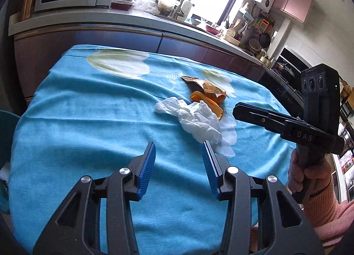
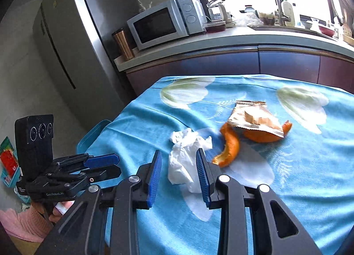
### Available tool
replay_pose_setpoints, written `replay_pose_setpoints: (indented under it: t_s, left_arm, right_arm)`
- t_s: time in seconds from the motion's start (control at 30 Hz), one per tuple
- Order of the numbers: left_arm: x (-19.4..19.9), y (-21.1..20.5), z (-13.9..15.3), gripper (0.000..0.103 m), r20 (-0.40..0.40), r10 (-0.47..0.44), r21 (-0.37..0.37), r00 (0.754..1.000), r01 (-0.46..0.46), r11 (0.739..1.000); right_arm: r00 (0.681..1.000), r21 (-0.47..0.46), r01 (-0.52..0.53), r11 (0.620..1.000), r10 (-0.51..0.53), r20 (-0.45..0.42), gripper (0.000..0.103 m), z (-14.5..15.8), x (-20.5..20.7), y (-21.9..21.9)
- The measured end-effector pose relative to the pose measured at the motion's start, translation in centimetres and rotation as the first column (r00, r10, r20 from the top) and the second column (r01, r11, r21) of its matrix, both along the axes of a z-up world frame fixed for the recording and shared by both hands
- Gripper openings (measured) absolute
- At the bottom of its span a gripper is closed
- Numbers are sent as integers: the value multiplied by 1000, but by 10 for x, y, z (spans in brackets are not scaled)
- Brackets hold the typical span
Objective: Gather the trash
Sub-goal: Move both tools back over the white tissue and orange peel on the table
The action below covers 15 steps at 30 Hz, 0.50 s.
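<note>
A crumpled white tissue lies on the blue tablecloth, with orange peel and a brown snack wrapper just behind it. My left gripper is open and empty, just short of the tissue. My right gripper is open with its blue pads on either side of the tissue, not closed on it. The peel and wrapper lie to its right. Each gripper shows in the other's view: the right gripper, the left gripper.
A teal bin stands at the table's left edge. A kitchen counter with a microwave and sink items runs behind the table. A fridge stands at the left.
</note>
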State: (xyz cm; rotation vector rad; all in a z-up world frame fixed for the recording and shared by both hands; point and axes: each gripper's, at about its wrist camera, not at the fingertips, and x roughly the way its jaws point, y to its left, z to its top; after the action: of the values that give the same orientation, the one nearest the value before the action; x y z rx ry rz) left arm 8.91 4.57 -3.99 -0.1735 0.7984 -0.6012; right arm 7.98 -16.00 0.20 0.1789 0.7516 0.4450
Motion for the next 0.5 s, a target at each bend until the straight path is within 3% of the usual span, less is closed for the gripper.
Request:
replay_pose_setpoints:
  t_s: [0.5]
  left_arm:
    - [0, -26, 6, 45, 3, -3, 38, 1000, 3, 999]
  right_arm:
    - [999, 28, 33, 999, -33, -13, 30, -16, -9, -23]
